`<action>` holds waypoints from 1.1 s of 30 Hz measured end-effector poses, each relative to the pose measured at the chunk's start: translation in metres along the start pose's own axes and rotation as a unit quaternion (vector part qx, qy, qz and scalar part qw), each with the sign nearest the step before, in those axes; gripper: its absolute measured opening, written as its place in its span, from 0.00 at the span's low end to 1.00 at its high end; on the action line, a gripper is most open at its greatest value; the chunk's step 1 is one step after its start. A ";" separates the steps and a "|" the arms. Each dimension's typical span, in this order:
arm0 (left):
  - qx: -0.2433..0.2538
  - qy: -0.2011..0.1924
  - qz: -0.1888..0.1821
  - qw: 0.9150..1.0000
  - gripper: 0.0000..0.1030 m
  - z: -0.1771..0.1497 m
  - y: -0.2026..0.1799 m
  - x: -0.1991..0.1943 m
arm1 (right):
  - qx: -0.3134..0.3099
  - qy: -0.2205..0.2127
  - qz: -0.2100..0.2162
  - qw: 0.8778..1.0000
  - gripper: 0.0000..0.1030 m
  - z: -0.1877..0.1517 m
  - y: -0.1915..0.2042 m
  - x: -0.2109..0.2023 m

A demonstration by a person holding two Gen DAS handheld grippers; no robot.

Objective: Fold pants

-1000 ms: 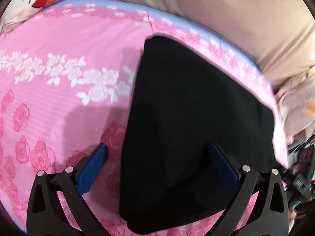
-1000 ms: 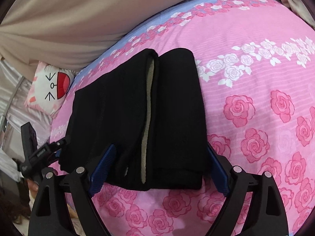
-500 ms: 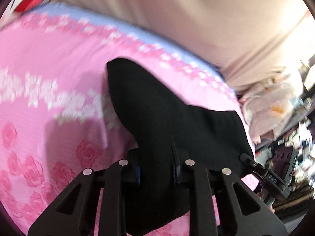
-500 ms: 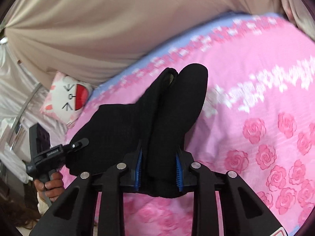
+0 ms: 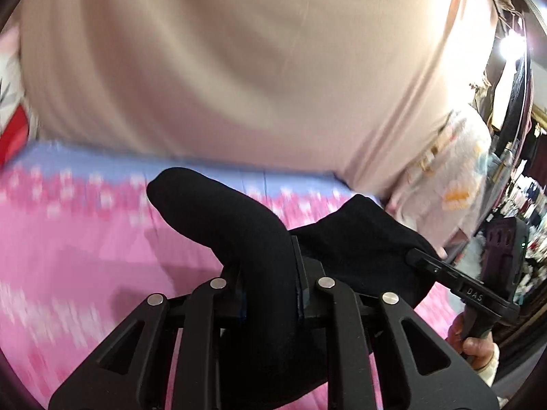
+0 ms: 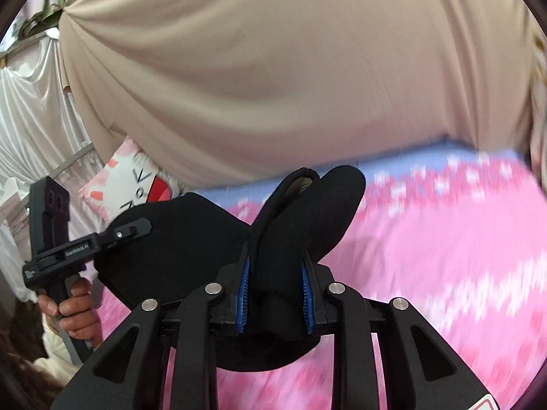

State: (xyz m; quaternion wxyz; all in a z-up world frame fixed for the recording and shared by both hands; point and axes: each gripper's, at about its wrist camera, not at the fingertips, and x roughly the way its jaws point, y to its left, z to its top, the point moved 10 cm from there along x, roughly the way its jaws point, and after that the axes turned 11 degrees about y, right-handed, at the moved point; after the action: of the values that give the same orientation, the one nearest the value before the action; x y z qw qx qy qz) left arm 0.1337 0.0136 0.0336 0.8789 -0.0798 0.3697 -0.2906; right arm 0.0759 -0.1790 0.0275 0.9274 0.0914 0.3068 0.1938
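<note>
Curtain (image 6: pixel 290 78) backs bedspread (image 6: pixel 444 239); both tongs (image 5: pixel 268 287) (image 6: pixel 275 294) pinch pants (image 6: pixel 191 249).

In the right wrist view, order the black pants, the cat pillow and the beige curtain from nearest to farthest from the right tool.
1. Pants: clamped in the right tool, draping left.
2. Cat pillow: upper left, behind the pants.
3. Beige curtain: farthest, across the back, beyond the bed.

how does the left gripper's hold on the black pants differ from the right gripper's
The left gripper pinches a plain single bunch of the black pants; its pads are nearly buried in cloth. The right gripper pinches a doubled edge showing pale lining, blue pads plainly visible. Both are shut on the pants above the pink floral bedsheet.
</note>
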 end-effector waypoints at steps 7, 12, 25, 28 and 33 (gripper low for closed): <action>-0.038 -0.021 0.221 0.974 0.85 0.047 0.115 0.080 | 0.035 -0.008 -0.135 0.990 0.48 0.038 -0.101 0.087; -0.066 0.036 0.329 0.941 0.85 0.013 0.183 0.086 | 0.014 0.015 -0.135 0.991 0.37 0.020 -0.103 0.088; 0.023 0.143 0.339 0.930 0.87 0.002 0.137 0.222 | -0.019 0.156 -0.125 0.980 0.00 0.005 -0.101 0.252; 0.021 0.122 0.352 0.928 0.92 0.006 0.142 0.216 | 0.001 0.138 -0.111 0.984 0.05 0.019 -0.087 0.228; 0.016 0.121 0.348 0.929 0.92 0.005 0.144 0.215 | -0.027 0.162 -0.161 0.973 0.05 0.001 -0.093 0.245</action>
State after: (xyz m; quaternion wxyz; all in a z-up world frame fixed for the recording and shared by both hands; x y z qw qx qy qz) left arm 0.3225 0.0081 -0.1434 0.8746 0.1034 0.4733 0.0206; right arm 0.2853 -0.1621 -0.1295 0.8866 -0.0169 0.4579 0.0626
